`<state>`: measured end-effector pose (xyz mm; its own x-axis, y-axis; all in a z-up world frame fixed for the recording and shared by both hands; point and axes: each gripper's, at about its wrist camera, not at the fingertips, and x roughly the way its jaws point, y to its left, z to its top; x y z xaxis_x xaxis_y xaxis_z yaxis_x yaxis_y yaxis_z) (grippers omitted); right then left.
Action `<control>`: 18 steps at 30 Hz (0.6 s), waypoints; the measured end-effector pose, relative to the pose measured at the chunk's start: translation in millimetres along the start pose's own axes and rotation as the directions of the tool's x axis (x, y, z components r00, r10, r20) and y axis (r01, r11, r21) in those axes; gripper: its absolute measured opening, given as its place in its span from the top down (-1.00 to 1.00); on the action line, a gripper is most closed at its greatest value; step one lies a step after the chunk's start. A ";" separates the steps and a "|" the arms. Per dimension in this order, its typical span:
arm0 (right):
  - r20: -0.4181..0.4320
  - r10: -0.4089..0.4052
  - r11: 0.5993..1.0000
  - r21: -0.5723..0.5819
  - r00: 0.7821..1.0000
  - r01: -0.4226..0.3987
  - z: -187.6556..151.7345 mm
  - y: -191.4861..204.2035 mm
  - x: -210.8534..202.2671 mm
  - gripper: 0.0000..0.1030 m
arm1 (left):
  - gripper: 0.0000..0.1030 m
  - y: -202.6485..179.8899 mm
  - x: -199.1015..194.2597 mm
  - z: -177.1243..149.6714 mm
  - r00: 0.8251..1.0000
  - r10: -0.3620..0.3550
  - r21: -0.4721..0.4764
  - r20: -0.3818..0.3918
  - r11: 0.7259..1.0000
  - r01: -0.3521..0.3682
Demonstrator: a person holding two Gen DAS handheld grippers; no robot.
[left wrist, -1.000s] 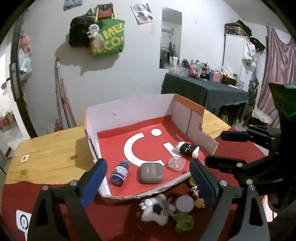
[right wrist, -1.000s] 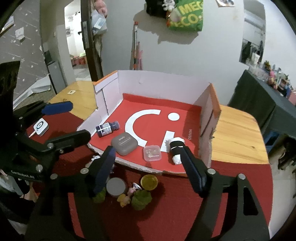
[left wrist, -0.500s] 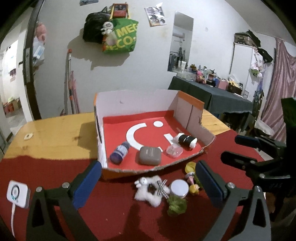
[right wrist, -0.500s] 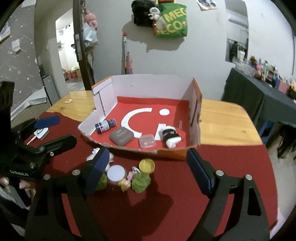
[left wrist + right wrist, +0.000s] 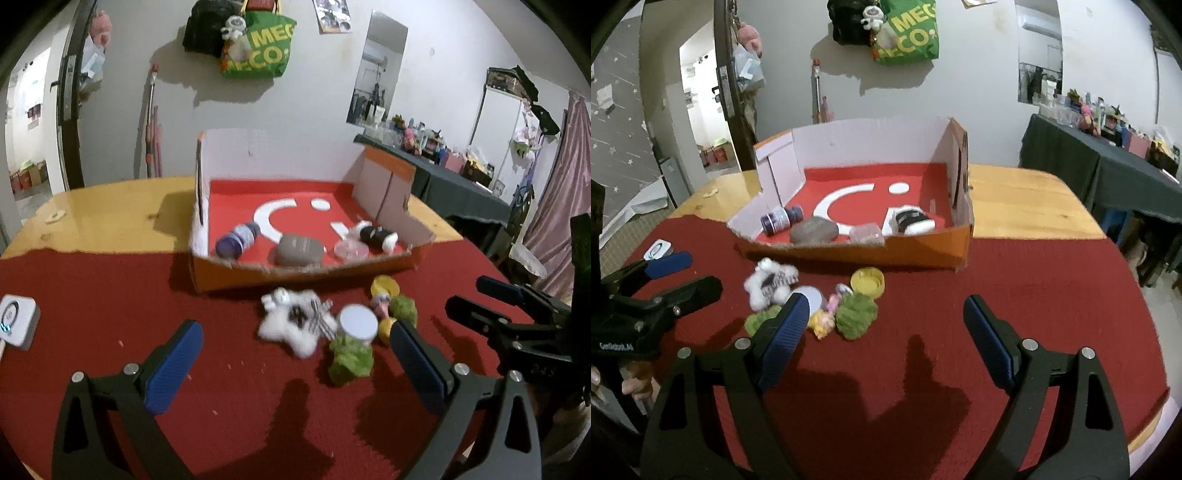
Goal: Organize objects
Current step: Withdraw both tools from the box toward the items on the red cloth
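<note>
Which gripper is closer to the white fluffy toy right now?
Left. The left gripper hangs open just in front of the white fluffy toy; the right gripper, also open, sits farther off to the toy's right.

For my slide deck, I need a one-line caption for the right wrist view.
Open right tongs hover over the red cloth, toys clustered before the cardboard box.

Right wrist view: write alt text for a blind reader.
The open, empty right gripper hovers over a red cloth. Ahead, small toys lie before a cardboard box holding a few items.
</note>
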<state>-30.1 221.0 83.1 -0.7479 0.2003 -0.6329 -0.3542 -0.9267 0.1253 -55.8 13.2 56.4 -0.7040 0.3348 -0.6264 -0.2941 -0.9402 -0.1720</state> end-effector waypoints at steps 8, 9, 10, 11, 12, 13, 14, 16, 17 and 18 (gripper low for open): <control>-0.055 0.013 1.000 0.026 0.998 -0.011 -16.4 -4.1 15.0 -0.66 | -1.00 0.1 10.5 -14.9 0.999 -0.006 -0.015 -0.050 1.000 0.005; -0.059 0.014 1.000 0.026 0.998 -0.012 -17.5 -4.2 16.0 -0.66 | -1.00 0.1 11.5 -15.8 0.999 -0.005 -0.016 -0.053 1.000 0.004; -0.066 0.014 1.000 0.024 0.998 -0.013 -18.8 -4.0 17.7 -0.66 | -1.00 0.0 12.4 -16.1 0.998 -0.007 -0.017 -0.057 1.000 0.006; -0.069 0.014 1.000 0.022 0.998 -0.012 -18.7 -3.8 18.2 -0.66 | -1.00 -0.2 13.0 -16.5 0.998 -0.010 -0.017 -0.061 1.000 0.009; -0.072 0.013 1.000 0.019 0.997 -0.011 -19.0 -3.6 19.2 -0.66 | -1.00 -0.4 14.0 -17.2 0.998 -0.018 -0.020 -0.065 1.000 0.017; -0.077 0.009 1.000 0.015 0.997 -0.008 -19.2 -3.5 20.7 -0.66 | -1.00 -0.5 15.0 -17.4 0.997 -0.026 -0.021 -0.068 0.999 0.024; -0.080 0.006 1.000 0.011 0.997 -0.005 -19.0 -3.3 21.8 -0.66 | -0.99 -0.9 16.2 -17.9 0.997 -0.033 -0.023 -0.072 0.999 0.032; -0.089 -0.003 1.000 -0.003 0.996 0.003 -18.8 -2.5 24.8 -0.66 | -0.93 -1.9 18.5 -18.3 0.996 -0.042 -0.021 -0.081 0.999 0.041; -0.096 -0.009 1.000 -0.012 0.995 0.008 -18.9 -2.0 26.9 -0.66 | -0.89 -2.6 19.8 -18.9 0.995 -0.050 -0.019 -0.087 0.999 0.048; -0.102 -0.014 1.000 -0.019 0.995 0.012 -18.9 -2.0 28.5 -0.66 | -0.87 -3.3 21.0 -19.0 0.994 -0.055 -0.017 -0.092 0.998 0.054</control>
<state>-40.1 222.5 50.4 -0.6817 0.1799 -0.7092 -0.3526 -0.9301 0.1031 -57.3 22.1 29.3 -0.6238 0.3791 -0.6835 -0.3204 -0.9217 -0.2188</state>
